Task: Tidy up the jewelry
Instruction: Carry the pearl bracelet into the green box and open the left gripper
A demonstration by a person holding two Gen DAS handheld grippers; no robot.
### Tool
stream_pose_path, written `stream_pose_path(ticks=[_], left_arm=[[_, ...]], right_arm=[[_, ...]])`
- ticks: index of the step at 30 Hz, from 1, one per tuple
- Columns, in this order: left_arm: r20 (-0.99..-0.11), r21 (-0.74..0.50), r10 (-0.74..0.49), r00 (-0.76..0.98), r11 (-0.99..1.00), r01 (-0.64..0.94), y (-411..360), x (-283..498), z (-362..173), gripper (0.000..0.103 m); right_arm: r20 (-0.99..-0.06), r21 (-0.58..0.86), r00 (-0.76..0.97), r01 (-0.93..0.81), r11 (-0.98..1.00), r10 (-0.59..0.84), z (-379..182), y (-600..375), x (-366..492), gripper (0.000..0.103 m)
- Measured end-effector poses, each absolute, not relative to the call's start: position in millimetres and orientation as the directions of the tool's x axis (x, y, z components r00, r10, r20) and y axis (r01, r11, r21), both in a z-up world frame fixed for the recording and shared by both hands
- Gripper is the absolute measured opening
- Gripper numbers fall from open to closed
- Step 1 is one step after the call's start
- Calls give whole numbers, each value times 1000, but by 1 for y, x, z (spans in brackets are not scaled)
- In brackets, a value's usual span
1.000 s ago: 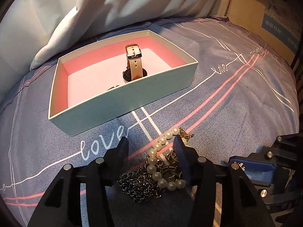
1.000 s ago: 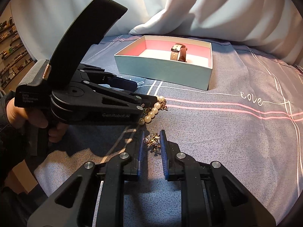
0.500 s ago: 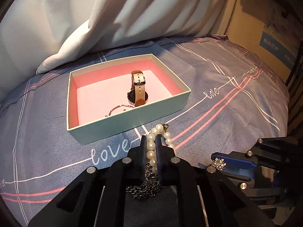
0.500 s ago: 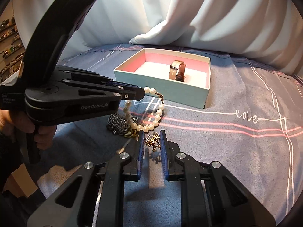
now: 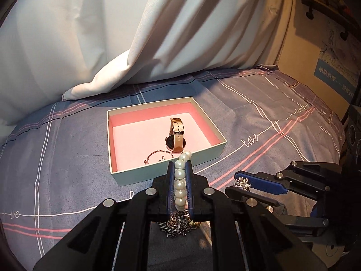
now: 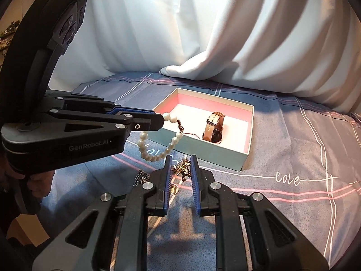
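Both hands are busy here. The left hand-held gripper (image 5: 180, 180) is clamped tight on a string of round white pearls (image 5: 180, 181), a bracelet by the look of it, with the beads lined up in a row between its blue pads. From the right wrist view the rest of that pearl bracelet (image 6: 155, 146) droops in a loop below the left hand-held gripper (image 6: 161, 120), hanging clear of the bed, and a short gold chain link dangles off one end. A tangle of dark metal chain (image 5: 174, 227) hangs under the jaws too, along with a bit of gold; can't tell if it's attached to the pearls.

The right hand-held gripper (image 6: 180, 169) has its jaws pulled in narrow around a small gold sparkly ornament (image 6: 182, 168), maybe a brooch or an earring, pinched near the fingertips.

Just past both grippers sits the shallow rectangular cardboard box, pale mint outside and pink inside (image 5: 126, 176). Inside it there's a wristwatch with a beige leather strap (image 5: 176, 136) standing on its edge, and a thin rose-gold bangle (image 5: 158, 154) lying flat near the front wall. Everything's on a bed with a grey-blue sheet with pink and white stripes (image 6: 293, 149), and a white curtain (image 5: 112, 33) drapes down onto it behind the box.
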State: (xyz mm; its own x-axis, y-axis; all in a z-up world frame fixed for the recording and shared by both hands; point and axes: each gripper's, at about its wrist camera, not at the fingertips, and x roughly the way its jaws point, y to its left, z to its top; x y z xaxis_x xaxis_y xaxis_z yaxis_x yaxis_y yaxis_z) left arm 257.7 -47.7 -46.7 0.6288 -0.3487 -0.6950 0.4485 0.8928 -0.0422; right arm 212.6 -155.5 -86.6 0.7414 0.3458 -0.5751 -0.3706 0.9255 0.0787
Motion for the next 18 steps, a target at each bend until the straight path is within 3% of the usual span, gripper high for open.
stream_pose_path(ticks=[18], left_arm=[[-705, -82, -345, 620, 908, 411, -42, 259, -59, 10]], right_arm=[[-592, 93, 723, -378, 921, 356, -92, -151, 222, 17]])
